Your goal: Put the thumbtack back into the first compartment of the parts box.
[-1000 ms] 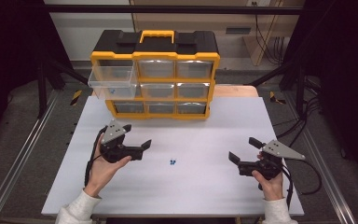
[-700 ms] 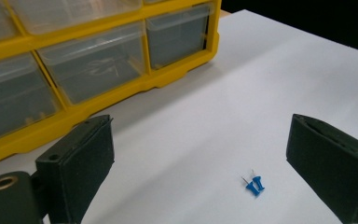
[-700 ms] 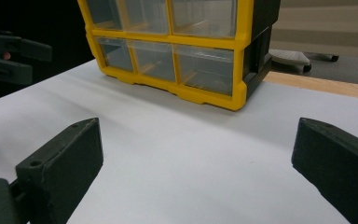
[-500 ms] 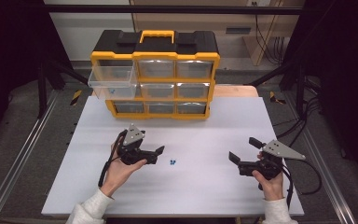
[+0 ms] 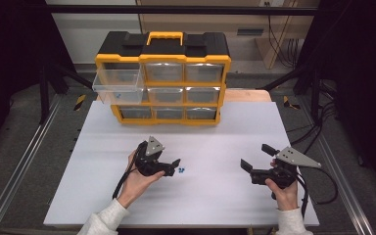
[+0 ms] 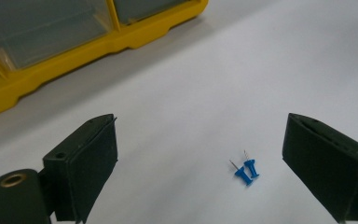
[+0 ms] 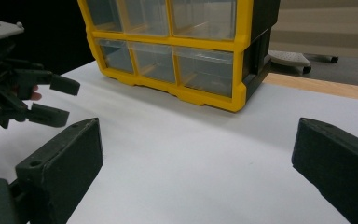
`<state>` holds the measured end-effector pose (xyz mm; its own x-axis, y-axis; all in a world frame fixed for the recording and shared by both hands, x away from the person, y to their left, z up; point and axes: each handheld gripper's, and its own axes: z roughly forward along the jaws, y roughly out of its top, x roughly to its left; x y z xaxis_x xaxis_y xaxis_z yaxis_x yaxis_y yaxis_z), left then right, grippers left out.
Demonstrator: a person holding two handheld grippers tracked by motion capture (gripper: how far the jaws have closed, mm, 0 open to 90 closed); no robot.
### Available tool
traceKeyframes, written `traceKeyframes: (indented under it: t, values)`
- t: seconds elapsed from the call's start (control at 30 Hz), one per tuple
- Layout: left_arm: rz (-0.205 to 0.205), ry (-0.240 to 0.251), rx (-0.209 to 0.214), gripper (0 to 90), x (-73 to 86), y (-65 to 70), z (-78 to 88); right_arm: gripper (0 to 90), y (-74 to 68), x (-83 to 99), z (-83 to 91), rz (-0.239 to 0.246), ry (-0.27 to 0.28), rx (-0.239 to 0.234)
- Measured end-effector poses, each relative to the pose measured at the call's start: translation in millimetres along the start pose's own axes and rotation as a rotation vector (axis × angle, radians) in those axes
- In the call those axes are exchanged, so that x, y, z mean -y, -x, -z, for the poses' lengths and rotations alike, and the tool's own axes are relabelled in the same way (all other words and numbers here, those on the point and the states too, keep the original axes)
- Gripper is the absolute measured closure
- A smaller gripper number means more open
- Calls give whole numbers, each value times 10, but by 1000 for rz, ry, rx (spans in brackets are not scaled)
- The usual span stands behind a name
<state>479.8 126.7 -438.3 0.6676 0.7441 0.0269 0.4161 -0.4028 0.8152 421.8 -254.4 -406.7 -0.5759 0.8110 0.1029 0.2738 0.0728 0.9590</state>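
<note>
Closing in on two blue pins (image 6: 246, 170) lying touching on the table (image 5: 215, 196), between the wide-open left gripper (image 5: 177, 166); guessing tiny, light, stiff, sharp-tipped; probably pinching the plastic heads, not the needles; right gripper (image 5: 254, 157) idling, gaping, empty.

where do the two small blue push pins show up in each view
High view: the two small blue push pins lie on the white table, just right of the left gripper.
Left gripper view: the pins lie side by side, right of centre, between the open jaws.
Right gripper view: not in it.
Shared landmark: the yellow drawer organiser with clear drawers.
</note>
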Motion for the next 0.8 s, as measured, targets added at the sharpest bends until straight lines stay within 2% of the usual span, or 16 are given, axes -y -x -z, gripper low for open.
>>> traceKeyframes:
  t: [0.1,0.43,0.57,0.73,0.77,0.8]
  values:
    - [-13,-32,-7,108,28,21,-67,23,2,0,1,1,0,0]
    - [-4,-109,-12,153,95,88,-227,22,-6,-7,5,-11,6,-3]
    - [-3,-128,-33,174,118,91,-276,22,-5,-8,7,-10,8,-3]
    - [12,-143,-22,201,138,121,-325,22,-9,-8,5,-11,5,-4]
    - [-11,-163,-25,206,137,118,-328,22,-9,-8,6,-12,5,-4]
    - [-8,-154,-29,215,141,126,-341,22,-9,-9,6,-11,6,-4]
